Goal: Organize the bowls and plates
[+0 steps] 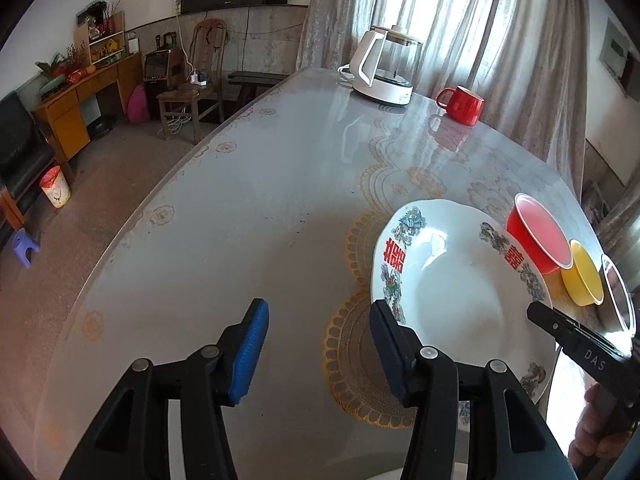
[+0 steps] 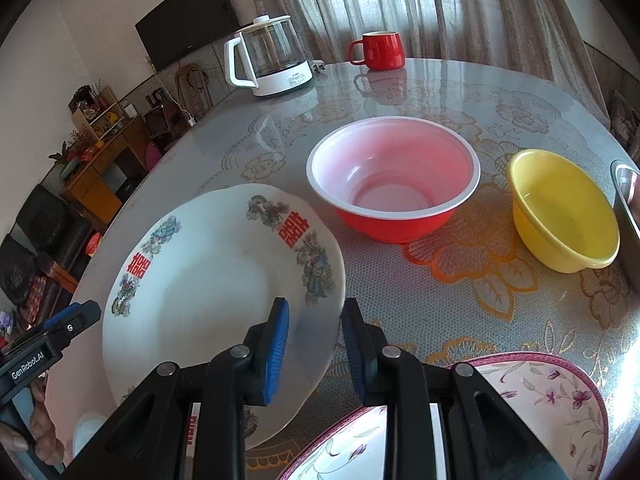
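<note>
The white plate (image 2: 208, 280), rimmed with red double-happiness characters and coloured dragon and phoenix motifs, lies flat on the round table (image 1: 240, 184), which is covered by a glossy sheet over a floral lace cloth. Just beyond the plate's far edge stands the red bowl (image 2: 394, 196), upright, pale pink inside; to its right, a little apart from it, stands the smaller yellow bowl (image 2: 560, 216), and at the right border of the right wrist view a metal vessel (image 2: 628, 196) shows only in part. Nearest the right camera, a floral plate with a purple-pink rim (image 2: 552, 396) lies partly hidden under the gripper body. The right gripper (image 2: 314, 344) hangs over the near right edge of the white plate with a narrow gap between its blue pads; the left pad is above the plate's rim, the right one above the tablecloth, and nothing is caught between them. The left gripper (image 1: 318, 354) stands about half open and empty, its right finger at the plate's left edge, its left finger over bare table. At the table's far side are a white-based glass kettle (image 1: 386, 68) and a red mug (image 1: 464, 106), well apart from the dishes.
</note>
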Available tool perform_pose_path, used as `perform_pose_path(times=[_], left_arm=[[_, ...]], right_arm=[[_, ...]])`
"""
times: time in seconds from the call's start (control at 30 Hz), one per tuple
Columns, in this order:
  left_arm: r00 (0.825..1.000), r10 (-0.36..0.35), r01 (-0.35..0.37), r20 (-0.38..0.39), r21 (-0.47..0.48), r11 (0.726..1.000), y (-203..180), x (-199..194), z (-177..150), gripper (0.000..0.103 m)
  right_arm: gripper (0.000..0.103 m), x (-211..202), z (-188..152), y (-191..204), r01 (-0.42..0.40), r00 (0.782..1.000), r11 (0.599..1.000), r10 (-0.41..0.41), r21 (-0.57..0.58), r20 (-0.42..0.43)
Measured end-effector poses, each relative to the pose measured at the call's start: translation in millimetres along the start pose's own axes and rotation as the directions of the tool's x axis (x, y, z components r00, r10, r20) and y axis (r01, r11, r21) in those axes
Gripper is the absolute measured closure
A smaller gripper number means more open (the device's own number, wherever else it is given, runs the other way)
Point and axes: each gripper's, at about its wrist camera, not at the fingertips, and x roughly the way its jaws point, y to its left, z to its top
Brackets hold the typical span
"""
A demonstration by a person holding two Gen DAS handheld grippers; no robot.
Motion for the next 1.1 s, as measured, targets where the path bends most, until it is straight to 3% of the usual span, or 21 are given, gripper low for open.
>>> perform_pose_path(times=[0.1,0.2,0.53,0.63,0.8,0.97,1.1], left_arm=[[1.0,0.012,-0.012,0.015,0.007,1.0,2.5,3.8,0.2,0.041],[1.0,0.016,-0.016,-0.003,-0.012,1.0,6.6,8.1,4.2,0.041],[1.0,-0.01,0.01,0.022,-0.001,1.0,-4.8,5.9,16.7,0.04],[0.997,0.025,-0.026,0.069,0.008,1.0,-7.4,-1.4,14.8,0.04],[0.998,0.026,-0.027,0.064,0.005,1.0,-9.7,-5.4,12.2,0.04],[0.998,0.021,-0.021,0.063,0.01,1.0,-22.1,-17.3,3.2,0.04],[0.995,-0.061,0.058,0.077,0.038,0.998,-46.9,-35.3,-8.1,0.04]], right_arm=[[0.076,-0.8,-2.3,-0.2,-0.01,1.0,1.0,0.01,0.007,-0.003],[0.072,-3.3,-4.6,-1.5,-0.036,0.999,0.999,0.036,0.008,-0.002],[0.068,-2.9,-2.2,5.5,-0.012,1.0,1.0,0.012,0.006,-0.011],[0.068,-6.8,-4.2,4.3,-0.013,1.0,1.0,0.013,0.017,-0.013],[0.068,-29.5,-19.0,4.6,-0.025,1.0,0.999,0.025,-0.02,0.007],[0.068,-50.7,-38.1,-3.5,0.008,1.0,0.999,-0.007,-0.044,0.014],[0.068,-75.2,-52.5,-28.3,0.115,0.992,0.993,-0.114,-0.013,0.055]])
